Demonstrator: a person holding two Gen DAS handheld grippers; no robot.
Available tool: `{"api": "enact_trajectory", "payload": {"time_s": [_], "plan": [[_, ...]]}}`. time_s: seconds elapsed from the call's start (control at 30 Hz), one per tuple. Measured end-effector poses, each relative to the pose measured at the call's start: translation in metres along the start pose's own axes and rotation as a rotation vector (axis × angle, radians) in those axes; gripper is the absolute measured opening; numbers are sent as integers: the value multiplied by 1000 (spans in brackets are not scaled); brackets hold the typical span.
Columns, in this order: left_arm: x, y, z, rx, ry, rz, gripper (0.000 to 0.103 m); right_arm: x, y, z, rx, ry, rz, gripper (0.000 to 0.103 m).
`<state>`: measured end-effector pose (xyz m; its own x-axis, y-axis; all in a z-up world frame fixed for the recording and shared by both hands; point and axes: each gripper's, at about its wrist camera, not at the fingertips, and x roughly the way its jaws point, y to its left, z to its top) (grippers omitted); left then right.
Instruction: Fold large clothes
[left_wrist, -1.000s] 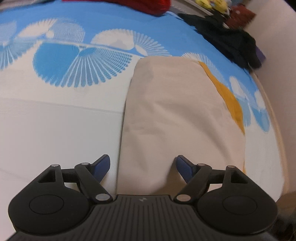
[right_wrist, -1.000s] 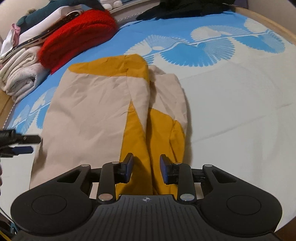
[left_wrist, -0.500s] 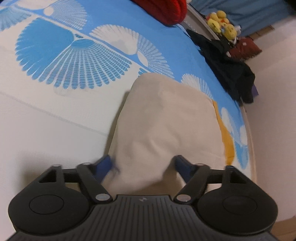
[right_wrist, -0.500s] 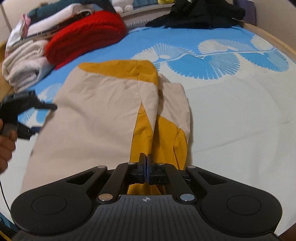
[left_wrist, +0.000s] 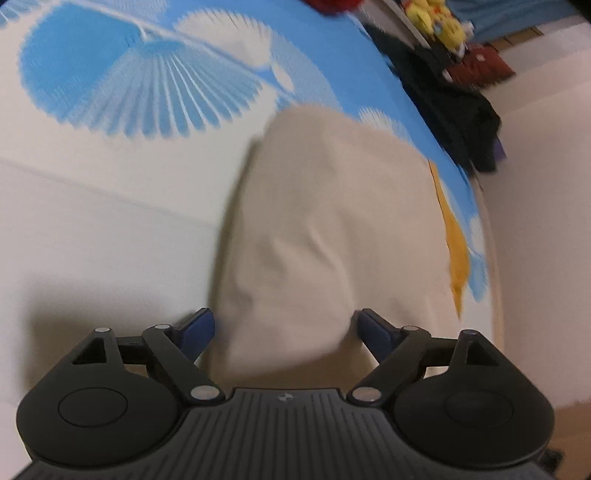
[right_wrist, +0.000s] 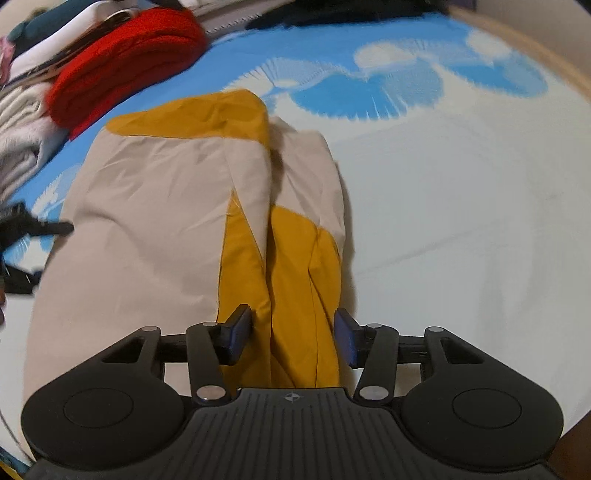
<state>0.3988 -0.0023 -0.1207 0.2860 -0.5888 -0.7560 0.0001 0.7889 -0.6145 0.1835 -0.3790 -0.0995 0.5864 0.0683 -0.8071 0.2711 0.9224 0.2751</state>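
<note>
Lying partly folded on the bedsheet (right_wrist: 461, 206), sleeves tucked inward: beige-and-yellow jacket (right_wrist: 155, 206), hem between both grippers' fingers. Left gripper (left_wrist: 284, 328) wide open; right gripper (right_wrist: 293, 334) open too, gripping nothing. Probably left: folding in half.

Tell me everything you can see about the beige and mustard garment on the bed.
The garment is thin woven-looking cloth, mostly beige with mustard-yellow panels at its far edge and along its near right side. It lies partly folded on the blue-and-white patterned bedsheet, wrinkled, with layers overlapping down the middle. The right gripper has its jaws open on either side of the mustard folds; the left gripper has open jaws straddling a raised beige edge. Whether either touches the cloth is unclear. A red folded item sits beyond, apart.
</note>
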Motion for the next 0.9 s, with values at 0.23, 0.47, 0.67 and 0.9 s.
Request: {"api": "enact_trajectory", "payload": {"time_s": [0.23,0.47,0.67,0.9], "plan": [[17,0,-8,-2,-13,0,92,11,-19,0,157,62,63,60],[22,-8,-9,23,-73,13,78,19,-6,5,111,64,69,53],[-6,-28,2,86,-164,-21,40,17,21,9,24,-19,88,12],[-66,-24,23,164,-295,19,40,20,57,23,7,-136,150,5]]}}
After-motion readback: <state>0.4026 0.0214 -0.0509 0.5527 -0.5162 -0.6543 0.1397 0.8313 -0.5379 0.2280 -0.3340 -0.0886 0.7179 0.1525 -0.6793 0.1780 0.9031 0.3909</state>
